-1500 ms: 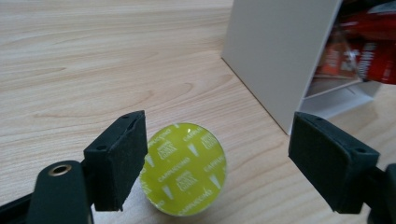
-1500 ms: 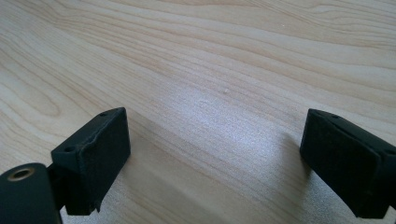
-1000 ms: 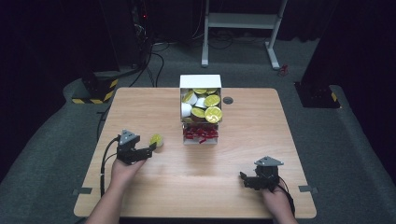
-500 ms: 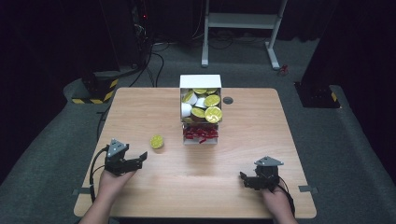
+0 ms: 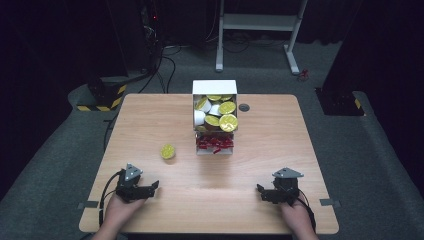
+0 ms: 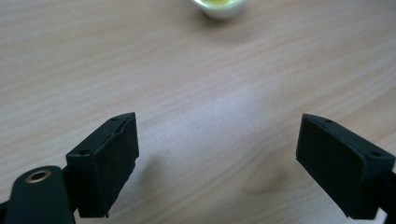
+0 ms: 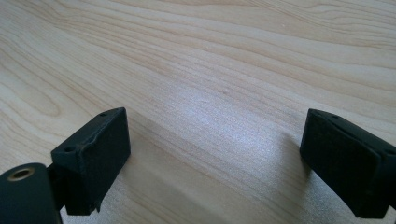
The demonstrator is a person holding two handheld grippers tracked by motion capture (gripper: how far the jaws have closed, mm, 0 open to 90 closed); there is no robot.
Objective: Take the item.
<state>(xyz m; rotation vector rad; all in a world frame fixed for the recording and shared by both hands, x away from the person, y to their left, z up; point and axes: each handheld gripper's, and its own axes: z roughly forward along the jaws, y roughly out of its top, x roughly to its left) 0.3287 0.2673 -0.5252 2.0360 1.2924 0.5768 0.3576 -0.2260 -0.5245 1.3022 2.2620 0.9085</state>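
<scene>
Left tool [image 5: 152, 186] (jaws wide) near probably yellow-lidded cup [image 5: 168, 151].

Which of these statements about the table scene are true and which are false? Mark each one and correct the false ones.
1. The left gripper holds the yellow-topped cup. False: its fingers are open with nothing between them, and the cup sits alone on the table.
2. The white box holds several cups. True.
3. The right gripper is open. True.
4. The lone cup lies to the right of the box. False: it lies to its left, nearer the person.
</scene>
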